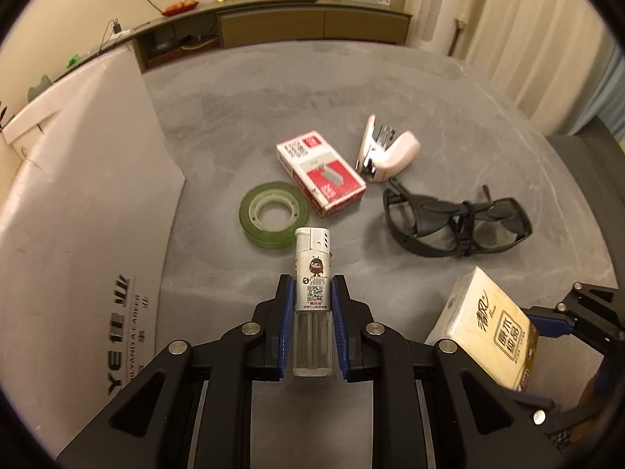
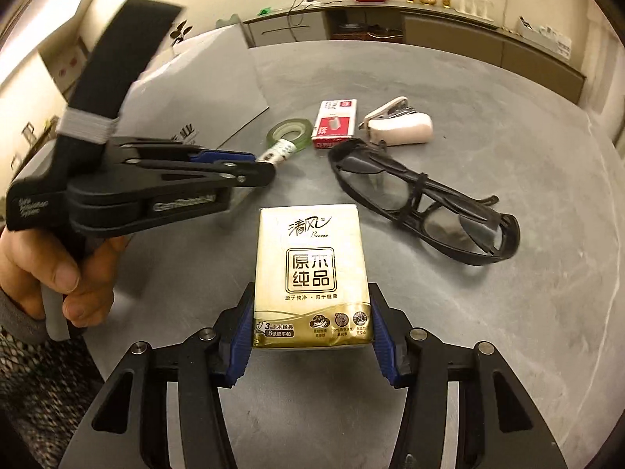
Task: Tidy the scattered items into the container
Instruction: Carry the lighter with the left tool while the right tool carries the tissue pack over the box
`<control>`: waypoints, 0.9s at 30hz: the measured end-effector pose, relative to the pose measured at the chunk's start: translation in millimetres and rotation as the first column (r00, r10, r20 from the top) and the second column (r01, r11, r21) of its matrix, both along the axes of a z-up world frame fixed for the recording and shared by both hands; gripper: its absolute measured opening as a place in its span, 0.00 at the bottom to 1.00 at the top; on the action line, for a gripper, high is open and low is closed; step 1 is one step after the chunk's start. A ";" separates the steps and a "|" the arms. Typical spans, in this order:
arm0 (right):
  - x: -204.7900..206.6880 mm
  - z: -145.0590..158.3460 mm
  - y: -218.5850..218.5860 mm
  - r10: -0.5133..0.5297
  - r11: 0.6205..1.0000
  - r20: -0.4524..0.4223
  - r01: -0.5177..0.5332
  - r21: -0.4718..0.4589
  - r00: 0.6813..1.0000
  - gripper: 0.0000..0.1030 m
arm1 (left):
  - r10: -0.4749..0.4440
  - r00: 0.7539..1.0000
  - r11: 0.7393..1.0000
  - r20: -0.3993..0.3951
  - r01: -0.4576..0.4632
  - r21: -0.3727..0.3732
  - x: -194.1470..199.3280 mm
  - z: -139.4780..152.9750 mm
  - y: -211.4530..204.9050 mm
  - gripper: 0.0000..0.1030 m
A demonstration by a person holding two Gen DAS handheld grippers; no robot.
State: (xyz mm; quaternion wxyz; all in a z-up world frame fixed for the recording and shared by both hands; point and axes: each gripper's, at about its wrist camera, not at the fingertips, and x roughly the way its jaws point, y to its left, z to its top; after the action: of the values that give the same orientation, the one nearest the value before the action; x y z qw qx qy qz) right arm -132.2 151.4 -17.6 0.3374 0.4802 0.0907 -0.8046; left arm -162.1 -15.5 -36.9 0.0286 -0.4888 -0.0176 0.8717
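Note:
My left gripper (image 1: 312, 285) is shut on a white lighter (image 1: 313, 273) and holds it above the grey table (image 1: 390, 90); it also shows in the right wrist view (image 2: 269, 166) with the lighter (image 2: 282, 152) sticking out. My right gripper (image 2: 310, 293) is shut on a yellow tissue pack (image 2: 310, 269), which shows at lower right in the left wrist view (image 1: 488, 332). On the table lie a green tape roll (image 1: 274, 213), a red staple box (image 1: 320, 172), a pink stapler (image 1: 388, 152) and black glasses (image 1: 457, 217). A white box (image 1: 78, 203) stands at the left.
A long low cabinet (image 1: 312, 23) with small ornaments runs along the far wall. Curtains (image 1: 547, 39) hang at the right. The table edge curves round at the right, past the glasses.

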 end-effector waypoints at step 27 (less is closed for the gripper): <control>10.2 48.3 -27.0 -0.034 0.996 -0.063 0.029 -0.081 0.997 0.52 | 0.004 0.989 0.999 -0.149 0.001 0.037 34.9 81.5 -9.9 0.19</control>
State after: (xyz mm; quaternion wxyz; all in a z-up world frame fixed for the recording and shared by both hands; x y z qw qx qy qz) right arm -122.0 124.3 30.7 0.3405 0.4417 0.0616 -0.8277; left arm -127.2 -25.4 44.6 0.0382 -0.4217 -0.0320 0.9054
